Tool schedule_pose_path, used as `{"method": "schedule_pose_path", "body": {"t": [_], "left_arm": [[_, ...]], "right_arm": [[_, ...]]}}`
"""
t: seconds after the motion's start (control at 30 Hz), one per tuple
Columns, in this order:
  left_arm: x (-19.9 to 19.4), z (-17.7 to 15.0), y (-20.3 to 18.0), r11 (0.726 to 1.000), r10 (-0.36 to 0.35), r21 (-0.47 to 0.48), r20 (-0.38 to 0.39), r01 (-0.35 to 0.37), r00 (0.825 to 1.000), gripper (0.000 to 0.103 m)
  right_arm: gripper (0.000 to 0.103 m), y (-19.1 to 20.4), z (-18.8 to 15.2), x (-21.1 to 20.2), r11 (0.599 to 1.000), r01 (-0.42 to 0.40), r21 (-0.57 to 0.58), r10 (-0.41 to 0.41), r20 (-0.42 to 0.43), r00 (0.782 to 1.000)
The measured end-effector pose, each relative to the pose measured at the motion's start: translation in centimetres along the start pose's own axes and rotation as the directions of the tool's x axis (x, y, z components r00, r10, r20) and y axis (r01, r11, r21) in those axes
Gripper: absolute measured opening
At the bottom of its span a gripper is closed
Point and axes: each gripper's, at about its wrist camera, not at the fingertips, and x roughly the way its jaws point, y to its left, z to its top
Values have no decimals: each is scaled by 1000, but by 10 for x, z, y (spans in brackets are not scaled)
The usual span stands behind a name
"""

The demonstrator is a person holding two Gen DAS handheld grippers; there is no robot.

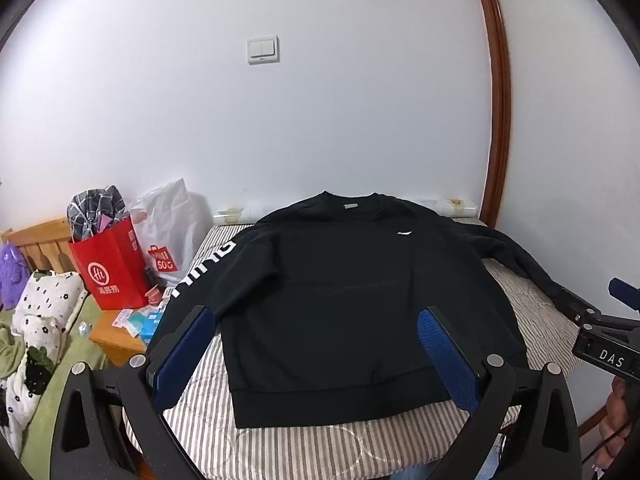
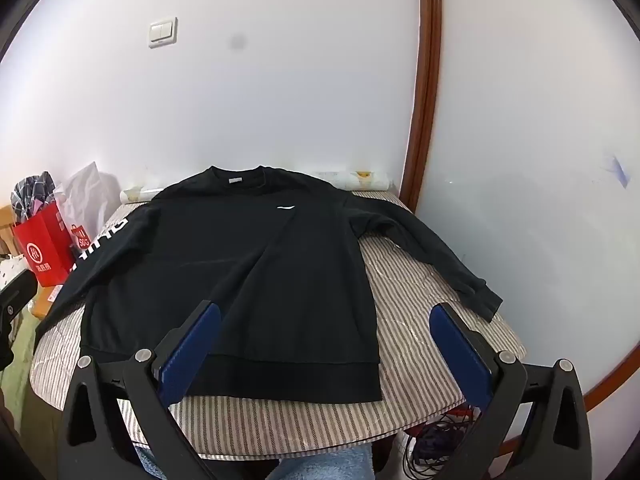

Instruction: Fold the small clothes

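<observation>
A black long-sleeved sweatshirt (image 1: 332, 300) lies flat, front up, on a striped table (image 1: 304, 444), collar toward the wall. Its left sleeve with white lettering (image 1: 204, 272) hangs off the left edge; its right sleeve (image 2: 432, 252) lies spread on the table to the right. My left gripper (image 1: 316, 316) is open and empty above the hem. My right gripper (image 2: 324, 312) is open and empty above the hem's right part (image 2: 280, 380). The right gripper also shows at the right edge of the left wrist view (image 1: 612, 320).
A red paper bag (image 1: 112, 264) and a white plastic bag (image 1: 172, 228) stand left of the table on a wooden stand (image 1: 116, 340). Bedding (image 1: 40, 320) lies far left. A white wall is behind, a brown-trimmed door (image 2: 540, 200) right. Cables (image 2: 432, 440) hang under the table.
</observation>
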Motion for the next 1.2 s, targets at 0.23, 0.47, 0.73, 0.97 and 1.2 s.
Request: {"method": "schedule_pose_path", "body": {"t": [0.23, 0.47, 0.73, 0.97, 1.2], "left_arm": [[0, 1, 4, 999, -27, -29, 1, 27, 1000, 102], [5, -5, 2, 999, -31, -35, -13, 30, 999, 102], [3, -3, 4, 999, -33, -35, -16, 33, 999, 102], [3, 1, 2, 999, -35, -39, -21, 34, 999, 102], [3, -2, 1, 999, -32, -38, -20, 31, 999, 102]], "right_arm": [[103, 4, 0, -4, 1000, 14, -12, -14, -3, 1000], [103, 5, 6, -11, 1000, 17, -3, -17, -3, 1000], [103, 6, 1, -13, 1000, 22, -2, -22, 0, 1000], [103, 5, 1, -12, 1000, 20, -11, -20, 3, 1000], [103, 3, 0, -12, 1000, 15, -11, -15, 6, 1000]]}}
